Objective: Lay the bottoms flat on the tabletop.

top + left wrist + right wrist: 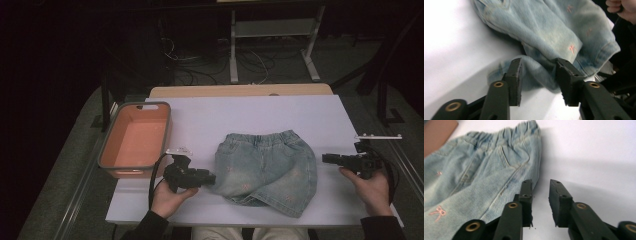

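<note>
High view: both grippers' jaws stand apart, left gripper (210,177) straddling denim shorts (267,162), right gripper (326,158) beside them

denim shorts (267,165) | light blue, pink bows | flat, waistband far | near-left hem corner folded under

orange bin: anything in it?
Empty. The high view shows the orange bin with a bare floor; the denim shorts lie outside it.
</note>
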A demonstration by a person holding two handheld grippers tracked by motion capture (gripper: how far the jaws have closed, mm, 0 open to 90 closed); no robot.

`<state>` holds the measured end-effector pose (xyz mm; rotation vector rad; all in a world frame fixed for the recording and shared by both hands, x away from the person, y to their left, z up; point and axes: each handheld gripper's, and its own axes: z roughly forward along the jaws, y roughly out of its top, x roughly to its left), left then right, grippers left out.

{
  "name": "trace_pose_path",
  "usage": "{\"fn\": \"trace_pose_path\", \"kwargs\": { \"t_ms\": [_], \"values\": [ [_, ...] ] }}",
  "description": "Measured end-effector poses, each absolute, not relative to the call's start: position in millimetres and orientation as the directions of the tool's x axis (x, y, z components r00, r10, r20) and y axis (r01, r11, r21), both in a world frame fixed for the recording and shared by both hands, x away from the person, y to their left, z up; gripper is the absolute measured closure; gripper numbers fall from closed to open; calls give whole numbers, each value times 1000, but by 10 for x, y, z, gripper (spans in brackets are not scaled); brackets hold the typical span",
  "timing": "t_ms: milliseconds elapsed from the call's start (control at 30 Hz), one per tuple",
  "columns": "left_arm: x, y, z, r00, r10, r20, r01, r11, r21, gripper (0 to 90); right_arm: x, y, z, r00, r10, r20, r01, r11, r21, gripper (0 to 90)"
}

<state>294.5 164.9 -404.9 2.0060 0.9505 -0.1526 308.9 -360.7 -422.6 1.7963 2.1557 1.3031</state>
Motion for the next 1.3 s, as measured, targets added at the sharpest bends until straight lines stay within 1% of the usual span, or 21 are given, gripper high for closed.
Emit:
{"fn": "trace_pose_path", "kwargs": {
  "t_ms": [100,267,367,433,600,700,800,967,1200,1300],
  "values": [
    [2962,1666,-3993,704,562,-434,660,-292,693,511,3106,-3607,-4195,-348,824,448,773,-19,634,645],
    [2999,1606,-3910,720,559,-411,635,-292,715,439,3174,-3512,-4125,-402,812,423,745,21,667,551],
    [3029,1551,-3851,720,573,-391,623,-286,728,372,3241,-3437,-4079,-430,799,420,730,35,682,488],
    [3055,1514,-3805,724,577,-378,613,-285,737,344,3292,-3373,-4056,-455,789,413,720,54,692,456],
    [3134,1441,-3700,734,578,-357,591,-285,755,302,3386,-3259,-4016,-480,781,399,716,87,693,382],
    [3196,1417,-3672,742,562,-365,587,-282,759,268,3456,-3199,-3993,-496,776,391,716,109,690,339],
    [3270,1374,-3661,747,553,-370,587,-287,757,260,3520,-3150,-3986,-499,778,381,714,120,690,281],
    [3389,1299,-3658,745,550,-377,591,-283,755,253,3669,-3072,-4030,-498,779,380,717,123,686,249],
    [3586,1214,-3685,734,557,-388,600,-265,754,248,3861,-3014,-4115,-481,787,386,724,108,681,249],
    [3658,1198,-3711,726,563,-394,606,-252,755,247,3929,-2999,-4156,-477,787,390,721,97,686,263]
  ]
}}
